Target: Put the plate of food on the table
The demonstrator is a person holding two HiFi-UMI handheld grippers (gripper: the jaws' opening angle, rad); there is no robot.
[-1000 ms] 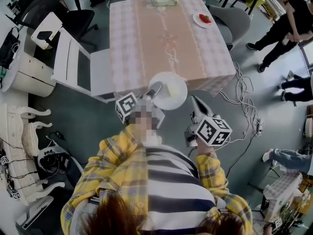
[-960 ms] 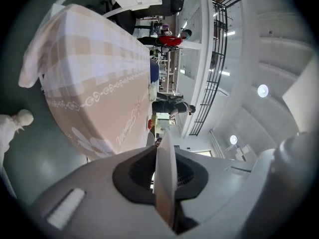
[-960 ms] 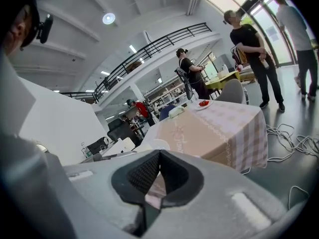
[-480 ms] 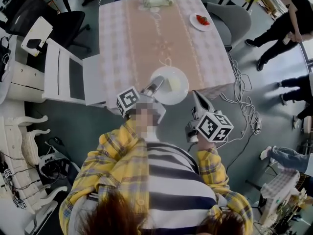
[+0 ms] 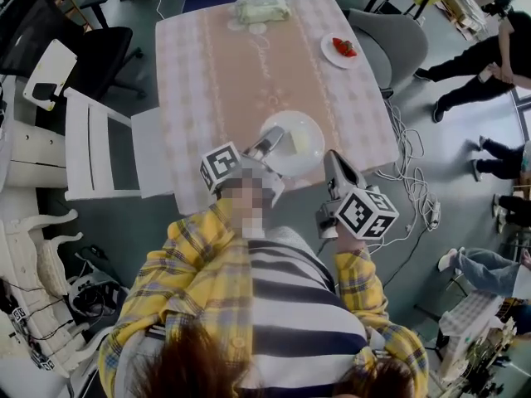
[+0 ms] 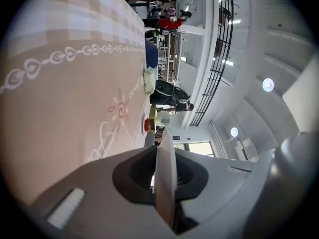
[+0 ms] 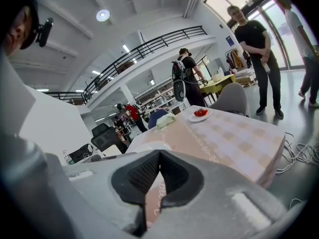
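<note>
Over the surface [image 5: 241, 73] edge, fingers of the left gripper [image 5: 267, 146] pinch the plate [image 5: 297, 142] rim; it seems stiff, fragile, easily tilting. Fingers of the right gripper [image 5: 332, 162] are closed, empty.

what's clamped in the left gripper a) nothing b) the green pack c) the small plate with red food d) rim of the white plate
d: the left gripper is shut on the white plate, whose rim shows edge-on between its jaws in the left gripper view.
</note>
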